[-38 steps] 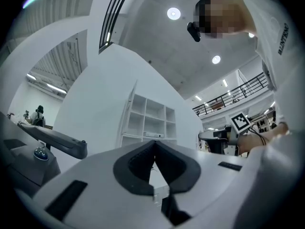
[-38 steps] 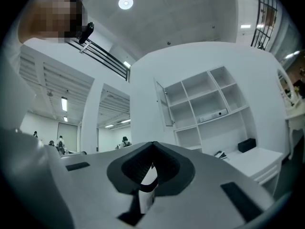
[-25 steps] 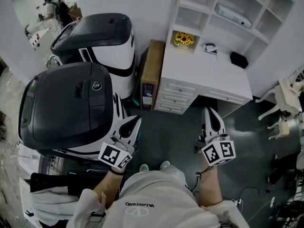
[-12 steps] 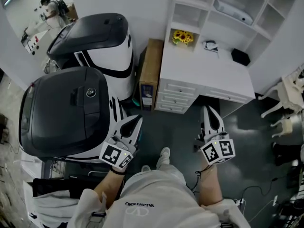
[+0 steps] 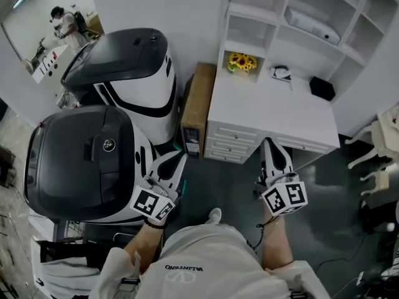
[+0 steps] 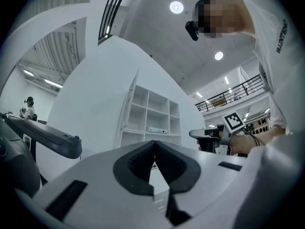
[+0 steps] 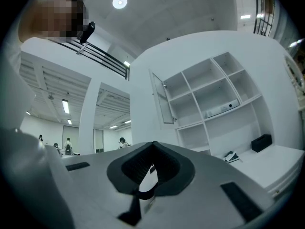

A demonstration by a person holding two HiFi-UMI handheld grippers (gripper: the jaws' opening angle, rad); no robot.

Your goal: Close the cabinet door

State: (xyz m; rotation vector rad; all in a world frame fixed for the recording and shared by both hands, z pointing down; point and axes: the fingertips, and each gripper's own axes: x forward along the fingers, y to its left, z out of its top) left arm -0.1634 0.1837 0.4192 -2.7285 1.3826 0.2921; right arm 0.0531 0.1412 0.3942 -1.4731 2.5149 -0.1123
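The white shelf cabinet [image 5: 293, 17] stands over a white desk [image 5: 268, 114] ahead of me. Its narrow door [image 7: 162, 99] stands swung open at the shelves' left side, and shows too in the left gripper view as the door [image 6: 131, 97]. My left gripper [image 5: 179, 157] is shut and empty, held low in front of the desk's left end. The right gripper [image 5: 272, 143] is shut too, with nothing in it, just short of the desk's front edge. In both gripper views the left gripper [image 6: 153, 143] and right gripper [image 7: 152, 144] point slightly upward at the shelves, well apart from the door.
Two large white-and-black machines [image 5: 87, 161] [image 5: 134, 73] stand close on the left. A cardboard box [image 5: 198, 98] leans between them and the desk. On the desk are yellow flowers [image 5: 242, 61] and a black box [image 5: 322, 88]. White chairs [image 5: 380, 161] stand at the right.
Both grippers have moved forward together toward the desk, which now lies closer below the right gripper. Both stay shut and empty.
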